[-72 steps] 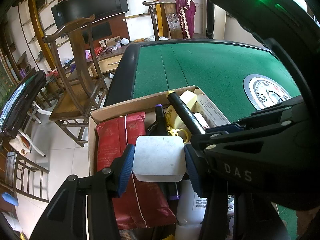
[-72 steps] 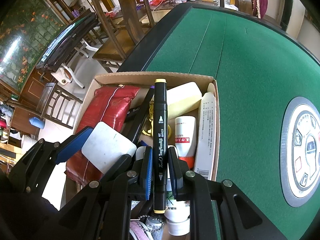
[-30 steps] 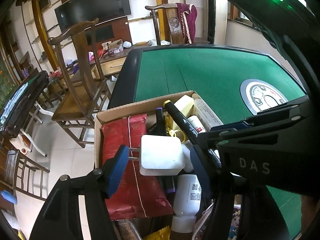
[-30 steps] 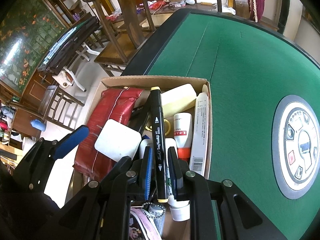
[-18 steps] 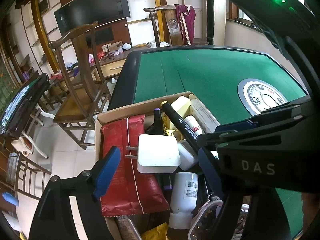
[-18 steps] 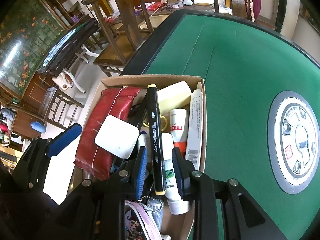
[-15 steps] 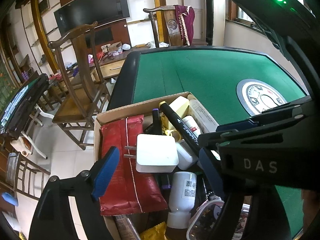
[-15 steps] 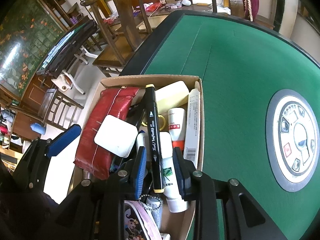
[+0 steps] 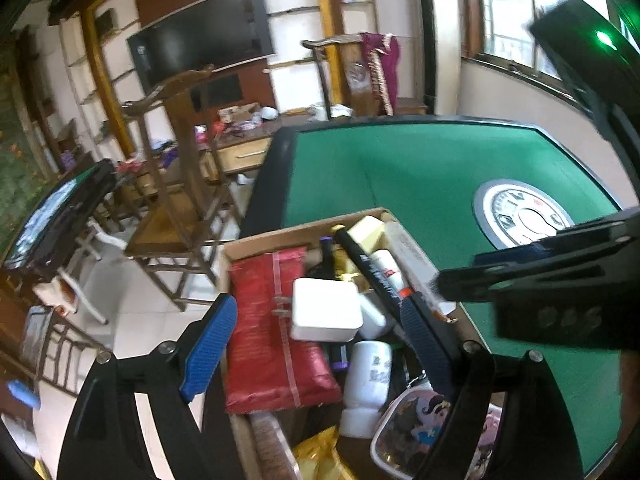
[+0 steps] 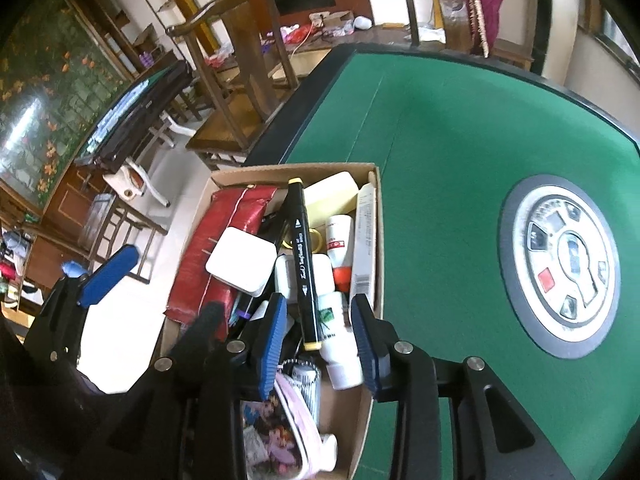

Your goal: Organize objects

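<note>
Both grippers have let go since 2.4 s ago: the charger point(image 9: 325, 309) and the marker point(image 10: 303, 264) were clamped then, now both lie loose in the box point(image 10: 374, 216). Both grippers have also backed off and up from the contents.

Left gripper point(image 9: 316, 350): jaws released, spread wide, nothing between the blue pads point(image 9: 208, 346). The white charger sits flat on top of the red pouch point(image 9: 266, 332), prongs pointing left over it, clear of both pads.

Right gripper point(image 10: 318, 338): jaws released, gap clearly wider than the marker. The black marker with yellow caps lies lengthwise across the pile, its near end between the pads point(image 10: 272, 340) but touching neither. It rests on a white bottle point(image 10: 334, 336), with a white tube with an orange cap point(image 10: 339, 250) just beside it on the right.

Box stands at the near left corner of the green tabletop point(image 10: 440, 120), crammed. Also inside: a pale yellow block point(image 10: 332, 196) at the far end, a long white carton point(image 10: 365, 240) against the right wall, a cartoon-print case point(image 9: 416, 424) at the near end. The left view is motion-blurred, so labels are unreadable there.

The round control panel point(image 10: 560, 266) is set in the tabletop, well apart from the box. A wooden chair point(image 10: 240, 92) stands off the left edge.
</note>
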